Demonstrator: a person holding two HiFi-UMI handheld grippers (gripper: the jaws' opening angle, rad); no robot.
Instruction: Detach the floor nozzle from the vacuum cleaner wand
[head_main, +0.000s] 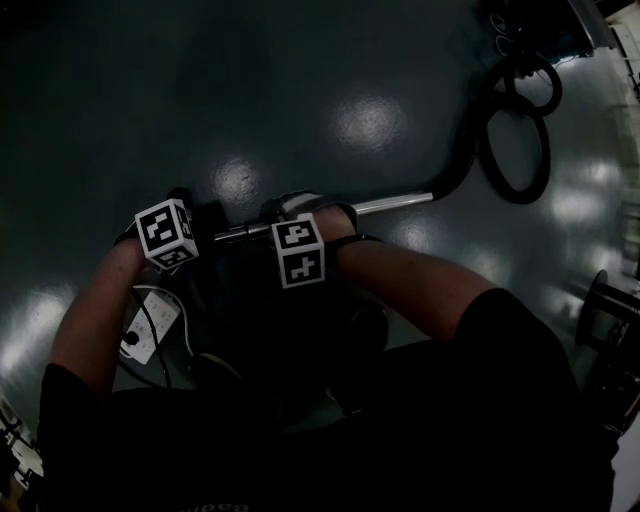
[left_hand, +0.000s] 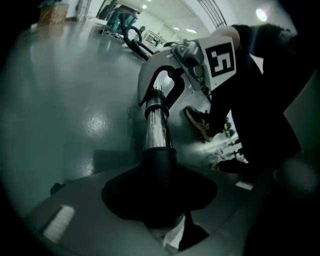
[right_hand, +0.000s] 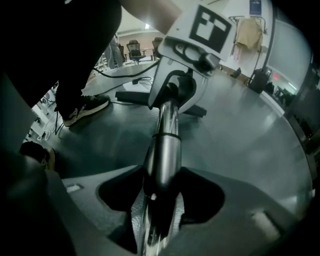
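Though unseen overhead, wand's (left_hand: 157, 125) black collar (left_hand: 160, 162).

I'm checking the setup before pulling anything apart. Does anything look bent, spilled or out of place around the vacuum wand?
Nothing stands out. The chrome metal wand runs straight, the black hose lies looped on the glossy grey floor, the left gripper clamps the black plastic collar and the right gripper clamps the wand.

head cam high, steep down; l/r gripper cams close-up along same wand (left_hand: 159, 127) (right_hand: 168, 142), opposite directions
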